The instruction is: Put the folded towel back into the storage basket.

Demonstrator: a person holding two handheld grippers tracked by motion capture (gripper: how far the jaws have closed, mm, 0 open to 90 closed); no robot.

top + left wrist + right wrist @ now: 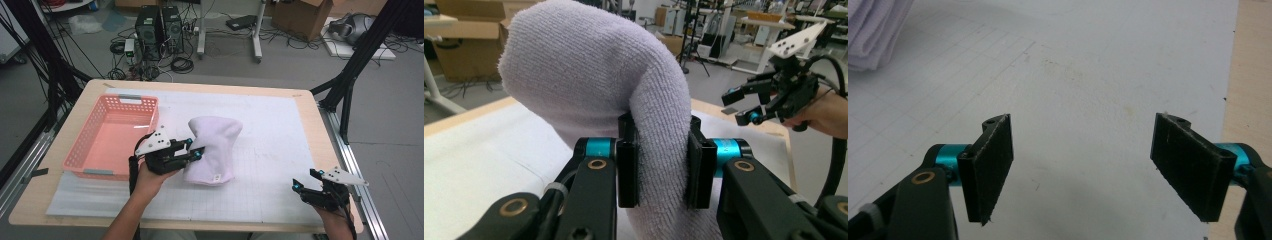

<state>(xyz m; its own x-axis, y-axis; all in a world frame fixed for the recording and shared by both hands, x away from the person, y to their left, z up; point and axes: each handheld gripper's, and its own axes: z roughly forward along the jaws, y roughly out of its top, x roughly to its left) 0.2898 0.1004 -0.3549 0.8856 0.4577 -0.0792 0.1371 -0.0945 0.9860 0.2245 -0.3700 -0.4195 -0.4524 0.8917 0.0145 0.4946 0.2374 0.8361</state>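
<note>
A pale lilac folded towel (212, 147) is in the middle of the white gridded mat, lifted at its left edge. My left gripper (196, 150) is shut on that edge; in the left gripper view both black pads (628, 170) squeeze the thick terry fold (589, 75), which arches up and over to the left. My right gripper (305, 181) rests near the table's front right corner, open, its pads (993, 160) wide apart over bare mat with nothing between them. A corner of the towel (873, 30) lies at the upper left of the right gripper view.
A pink plastic basket (80, 150) stands on the table's left side, just left of my left hand. The white mat (280, 135) covers most of the wooden table (90, 90). Black frame posts stand at both sides; cables and computer towers lie on the floor behind.
</note>
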